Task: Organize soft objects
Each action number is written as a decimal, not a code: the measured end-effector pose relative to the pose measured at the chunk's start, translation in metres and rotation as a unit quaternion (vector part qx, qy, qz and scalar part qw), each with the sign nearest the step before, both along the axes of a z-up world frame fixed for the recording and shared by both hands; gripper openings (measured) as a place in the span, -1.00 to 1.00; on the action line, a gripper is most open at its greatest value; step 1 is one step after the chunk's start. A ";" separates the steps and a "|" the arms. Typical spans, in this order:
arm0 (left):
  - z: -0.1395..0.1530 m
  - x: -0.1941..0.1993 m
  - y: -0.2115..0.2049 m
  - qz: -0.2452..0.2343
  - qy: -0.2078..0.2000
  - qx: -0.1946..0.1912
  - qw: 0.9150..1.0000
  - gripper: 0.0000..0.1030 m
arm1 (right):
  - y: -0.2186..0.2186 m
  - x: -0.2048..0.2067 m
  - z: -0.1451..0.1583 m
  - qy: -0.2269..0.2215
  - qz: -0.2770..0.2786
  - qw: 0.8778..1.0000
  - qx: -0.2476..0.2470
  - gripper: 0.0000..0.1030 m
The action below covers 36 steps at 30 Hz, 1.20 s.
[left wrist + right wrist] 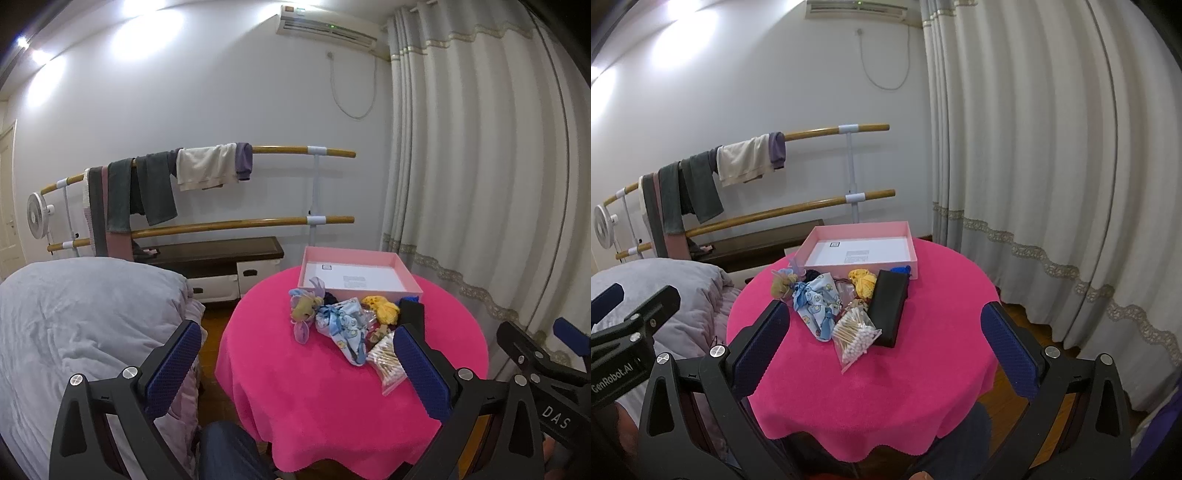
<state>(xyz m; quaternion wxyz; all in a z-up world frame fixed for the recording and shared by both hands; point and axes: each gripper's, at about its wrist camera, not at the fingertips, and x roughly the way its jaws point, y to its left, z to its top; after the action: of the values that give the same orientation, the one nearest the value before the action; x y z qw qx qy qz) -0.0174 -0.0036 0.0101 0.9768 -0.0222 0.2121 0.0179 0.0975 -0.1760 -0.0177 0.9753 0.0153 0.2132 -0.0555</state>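
A round table with a pink cloth (314, 387) (923, 350) holds a pile of soft things in front of an empty pink tray (406, 269) (911, 251). The pile has a blue patterned cloth bundle (343, 325) (818, 302), a tan plush (304, 308) (781, 286), a yellow knit piece (384, 308) (862, 282), a black case (888, 308) and a bag of cotton swabs (388, 363) (853, 338). My left gripper (295, 365) and right gripper (884, 343) are both open and empty, held short of the pile above the table's near side.
A bed with a grey quilt (81, 325) lies left of the table. A curtain (1052, 166) hangs at the right. A wooden rail rack with hanging clothes (155, 188) and a low dark bench (210, 254) stand at the back wall.
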 end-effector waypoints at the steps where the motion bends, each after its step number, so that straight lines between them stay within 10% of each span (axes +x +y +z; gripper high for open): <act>1: -0.001 0.000 -0.001 -0.001 0.000 0.001 1.000 1.00 | -0.001 0.000 0.001 0.000 0.000 1.000 0.000 1.00; 36: -0.010 0.012 0.001 0.002 -0.007 -0.001 1.000 1.00 | -0.002 0.014 0.003 -0.001 0.000 1.000 -0.015 1.00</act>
<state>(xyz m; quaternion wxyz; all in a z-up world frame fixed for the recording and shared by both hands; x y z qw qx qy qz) -0.0053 -0.0027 -0.0001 0.9781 -0.0240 0.2056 0.0194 0.1114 -0.1776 -0.0152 0.9756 0.0010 0.2115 -0.0582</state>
